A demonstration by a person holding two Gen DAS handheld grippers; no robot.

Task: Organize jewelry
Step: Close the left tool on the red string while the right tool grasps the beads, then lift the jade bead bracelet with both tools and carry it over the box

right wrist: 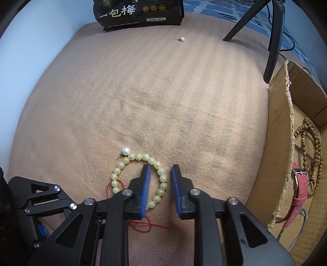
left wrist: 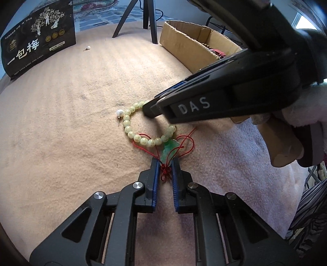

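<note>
A pale green bead bracelet [left wrist: 130, 134] [right wrist: 161, 178] lies on a peach blanket. Its far side runs between the blue pads of my right gripper [right wrist: 160, 167], which points steeply down and is shut on the beads. From the left wrist view, that gripper [left wrist: 150, 106] comes in from the right with its tips closed at the bracelet. Just below the bracelet lies a green jade pendant [left wrist: 170, 148] on a knotted red cord [left wrist: 165, 171] [right wrist: 143, 225]. My left gripper [left wrist: 165, 161] is shut on the cord's knot. A pearl stud [left wrist: 119, 112] [right wrist: 126, 151] touches the bracelet's outer edge.
An open cardboard box [left wrist: 184, 45] [right wrist: 280, 122] at the right holds a wooden bead necklace [right wrist: 315, 143] and a pink watch strap [right wrist: 300, 184]. A second pearl stud [left wrist: 88, 48] [right wrist: 182, 39] lies far off near a black bag [left wrist: 38, 41] [right wrist: 139, 12]. Tripod legs [left wrist: 151, 20] [right wrist: 273, 51] stand behind.
</note>
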